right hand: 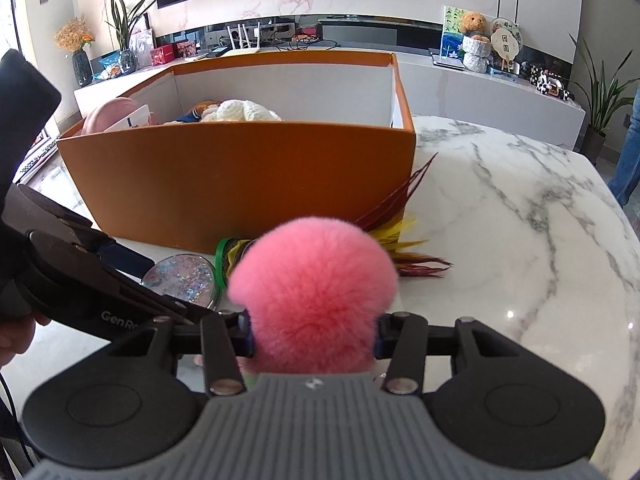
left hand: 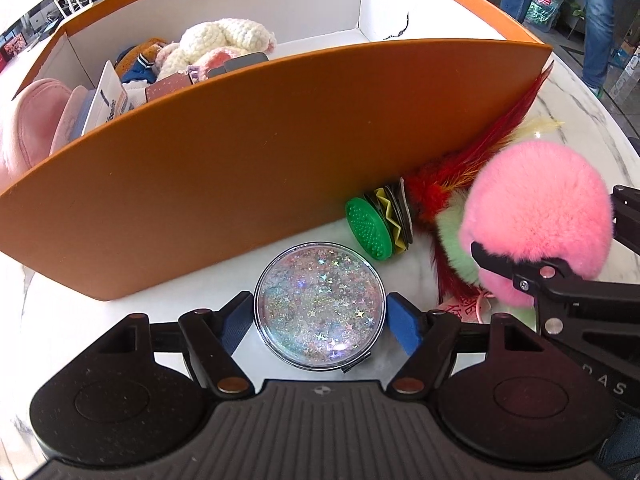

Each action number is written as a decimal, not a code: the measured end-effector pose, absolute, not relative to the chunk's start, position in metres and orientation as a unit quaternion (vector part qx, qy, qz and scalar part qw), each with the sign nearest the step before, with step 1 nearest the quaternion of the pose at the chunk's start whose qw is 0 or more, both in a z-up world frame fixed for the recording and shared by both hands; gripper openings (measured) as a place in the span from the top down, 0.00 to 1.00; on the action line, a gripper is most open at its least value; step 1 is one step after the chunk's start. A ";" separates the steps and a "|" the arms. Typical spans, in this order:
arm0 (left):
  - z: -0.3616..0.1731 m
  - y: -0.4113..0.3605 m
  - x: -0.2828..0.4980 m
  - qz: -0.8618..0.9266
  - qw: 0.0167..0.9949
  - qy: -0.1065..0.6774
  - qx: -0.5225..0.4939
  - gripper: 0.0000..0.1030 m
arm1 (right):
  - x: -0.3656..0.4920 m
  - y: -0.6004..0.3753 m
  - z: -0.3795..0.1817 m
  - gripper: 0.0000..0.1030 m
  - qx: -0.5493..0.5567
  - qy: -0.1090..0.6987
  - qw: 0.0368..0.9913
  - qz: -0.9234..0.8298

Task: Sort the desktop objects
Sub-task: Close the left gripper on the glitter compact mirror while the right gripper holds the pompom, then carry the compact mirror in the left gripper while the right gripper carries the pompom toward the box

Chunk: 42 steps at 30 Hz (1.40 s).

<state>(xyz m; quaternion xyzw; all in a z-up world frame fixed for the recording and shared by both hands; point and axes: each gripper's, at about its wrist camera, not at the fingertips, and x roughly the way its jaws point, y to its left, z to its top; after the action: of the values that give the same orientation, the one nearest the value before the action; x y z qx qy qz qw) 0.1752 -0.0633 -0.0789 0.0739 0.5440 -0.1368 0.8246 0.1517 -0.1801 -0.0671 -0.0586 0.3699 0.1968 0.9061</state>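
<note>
We are low over the marble table (right hand: 520, 216), both tools busy at once. Our left gripper (left hand: 320, 318) straddles the round glitter compact (left hand: 320, 308), its blue pads (left hand: 404, 326) set against the rim at nine and three o'clock; the tongs are narrowed onto it, gripping it where it lies flat on the marble. In the left wrist view the compact sits at six o'clock of the orange box (left hand: 256, 152), just beside its near wall.

Over on the right, our right gripper (right hand: 314, 334) is clamped about half-wide on the pink pompom (right hand: 316, 292), the fur bulging out over both pads. A pale green tuft (left hand: 456, 236) shows at nine o'clock of the pompom in the left view, and a pink tag (left hand: 464, 306) peeks out below it.

At two o'clock of the compact lies the feather shuttlecock (left hand: 404, 216), green base toward us, red and yellow feathers running along the box wall toward one o'clock. It touches the box.

Inside the box, all crowded at the nine o'clock end, we see a cream crochet toy (left hand: 224, 40), a pink plush item (left hand: 40, 120) and a white carton (left hand: 106, 100). At three o'clock in the right view, a person's jeans-clad leg (right hand: 630, 152) stands beyond the table.
</note>
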 end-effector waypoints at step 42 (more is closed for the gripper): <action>0.089 -0.055 0.183 -0.264 0.814 0.494 0.152 0.19 | 0.170 -0.179 0.065 0.55 -0.138 0.298 0.888 0.323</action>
<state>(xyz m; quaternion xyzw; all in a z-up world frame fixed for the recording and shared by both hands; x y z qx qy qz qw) 0.1835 -0.0551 0.0889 0.1518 0.4940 -0.2638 0.8144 0.1704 -0.1788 0.0646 -0.1381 0.2977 0.3229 0.8877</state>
